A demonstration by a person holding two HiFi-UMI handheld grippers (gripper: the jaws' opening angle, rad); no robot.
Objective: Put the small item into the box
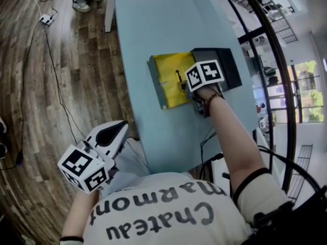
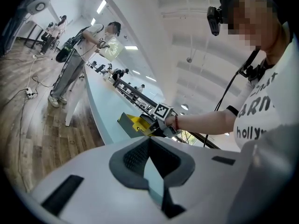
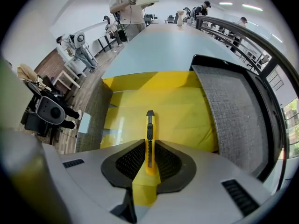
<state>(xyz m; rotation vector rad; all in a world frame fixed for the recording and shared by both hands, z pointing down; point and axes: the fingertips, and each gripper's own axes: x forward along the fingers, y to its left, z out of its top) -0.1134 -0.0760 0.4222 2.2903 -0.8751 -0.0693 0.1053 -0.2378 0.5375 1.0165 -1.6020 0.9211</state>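
Observation:
An open box with a yellow lining [image 1: 168, 80] [image 3: 187, 111] lies on the light blue table [image 1: 148, 24], its dark grey lid [image 1: 227, 68] [image 3: 229, 111] folded back to the right. My right gripper [image 1: 183, 84] [image 3: 149, 157] hovers over the yellow inside, shut on a yellow utility knife [image 3: 149, 134] [image 1: 179, 78] that points forward from between the pads. My left gripper [image 1: 120, 129] [image 2: 149, 143] is held off the table near my body, its pads touching with nothing between them. From the left gripper view the box [image 2: 131, 122] shows far off.
The table's left edge drops to a wooden floor with a power strip [image 1: 46, 19] and a cable. People stand at the table's far end [image 3: 133, 3] [image 2: 74, 64]. A black railing [image 1: 276, 60] runs along the right side.

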